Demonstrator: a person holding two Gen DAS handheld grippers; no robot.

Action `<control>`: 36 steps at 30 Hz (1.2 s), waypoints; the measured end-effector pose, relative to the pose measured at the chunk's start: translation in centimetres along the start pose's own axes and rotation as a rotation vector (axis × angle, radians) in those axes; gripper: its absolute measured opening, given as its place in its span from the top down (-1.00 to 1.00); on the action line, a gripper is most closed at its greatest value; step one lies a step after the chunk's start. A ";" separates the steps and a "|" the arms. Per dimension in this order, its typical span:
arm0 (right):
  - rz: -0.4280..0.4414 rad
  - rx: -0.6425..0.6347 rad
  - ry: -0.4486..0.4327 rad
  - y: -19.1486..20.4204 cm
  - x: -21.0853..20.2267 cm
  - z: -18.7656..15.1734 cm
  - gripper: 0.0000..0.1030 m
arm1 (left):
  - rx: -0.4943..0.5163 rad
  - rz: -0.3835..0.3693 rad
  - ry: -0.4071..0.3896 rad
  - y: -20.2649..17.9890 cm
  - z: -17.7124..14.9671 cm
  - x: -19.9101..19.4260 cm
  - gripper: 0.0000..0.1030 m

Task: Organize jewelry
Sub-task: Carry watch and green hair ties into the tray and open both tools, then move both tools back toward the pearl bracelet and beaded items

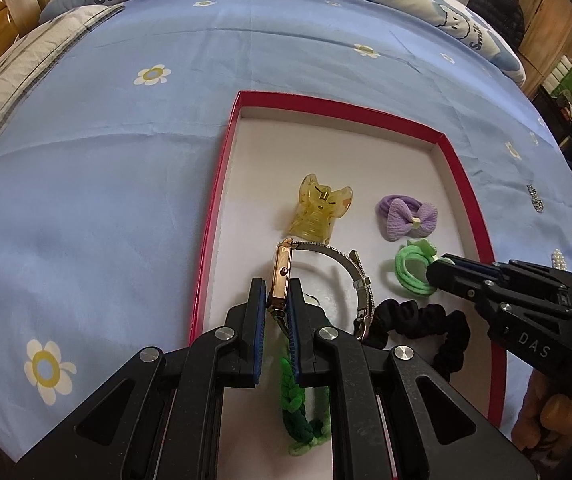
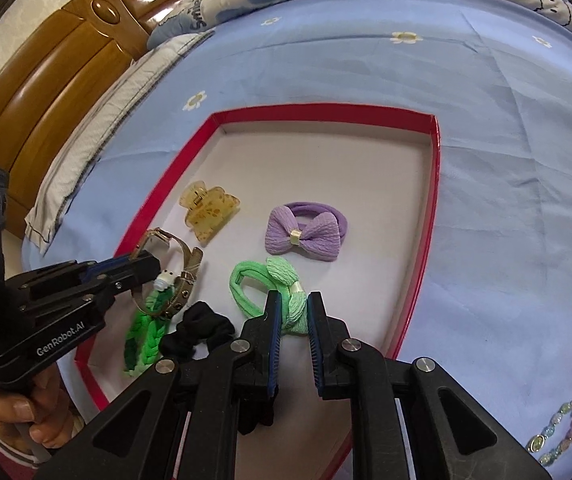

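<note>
A red-rimmed white tray [image 1: 214, 208] [image 2: 433, 208] lies on the blue bed sheet. My left gripper [image 1: 277, 286] [image 2: 148, 266] is shut on the gold case of a watch [image 1: 282, 268] [image 2: 154, 240], low over the tray's near left part; its mesh band [image 1: 349, 264] curls to the right. My right gripper [image 2: 293, 296] [image 1: 435, 266] has its pads closed on the bow of a light green hair tie [image 2: 246, 280] [image 1: 409, 272] that lies in the tray.
Also in the tray are a yellow claw clip [image 1: 319, 212], a purple bow tie [image 1: 409, 216], a black scrunchie [image 1: 425, 316] and a green braided band [image 1: 293, 400]. A beaded bracelet [image 2: 557, 432] and rings lie on the sheet to the right. Pillows and a wooden headboard [image 2: 46, 92] lie beyond.
</note>
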State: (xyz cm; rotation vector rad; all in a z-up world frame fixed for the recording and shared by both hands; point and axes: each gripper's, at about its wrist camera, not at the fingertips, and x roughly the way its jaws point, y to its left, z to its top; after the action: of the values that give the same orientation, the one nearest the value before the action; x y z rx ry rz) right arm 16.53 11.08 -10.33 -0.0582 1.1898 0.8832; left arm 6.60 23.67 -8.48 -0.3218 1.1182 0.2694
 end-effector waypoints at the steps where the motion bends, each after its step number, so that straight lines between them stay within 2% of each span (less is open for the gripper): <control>1: -0.002 -0.005 0.000 0.0 0.0 0.0 0.69 | -0.002 0.000 0.003 0.0 0.0 0.1 0.82; 14: 0.011 -0.013 0.002 0.1 -0.1 0.1 0.61 | 0.039 0.044 -0.005 -0.8 0.1 0.1 0.82; 18: 0.011 -0.011 -0.003 0.1 -0.3 0.0 0.47 | 0.042 0.052 -0.004 -0.9 0.1 0.0 0.80; 20: 0.011 -0.010 -0.007 0.1 -0.5 0.0 0.46 | 0.038 0.053 -0.005 -0.9 0.1 -0.2 0.76; 25: 0.020 0.000 -0.033 0.0 -1.8 -0.3 0.43 | 0.028 0.054 -0.022 -0.8 0.0 -1.0 0.41; 27: 0.029 0.011 -0.051 -0.1 -2.8 -0.6 0.32 | 0.021 0.051 -0.028 -0.7 -0.1 -1.4 0.33; 29: 0.036 0.022 -0.069 -0.4 -3.7 -0.9 0.25 | 0.013 0.044 -0.036 -0.8 -0.2 -1.9 0.29; 36: 0.027 0.069 -0.132 -2.4 -7.7 -3.2 0.25 | -0.010 -0.004 -0.081 -1.8 -0.8 -4.6 0.22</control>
State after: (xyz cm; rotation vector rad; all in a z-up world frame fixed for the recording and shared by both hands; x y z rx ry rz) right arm 14.84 3.59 -6.26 0.0711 1.0985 0.8564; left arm 4.65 21.51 -4.38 -0.3195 1.0367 0.2818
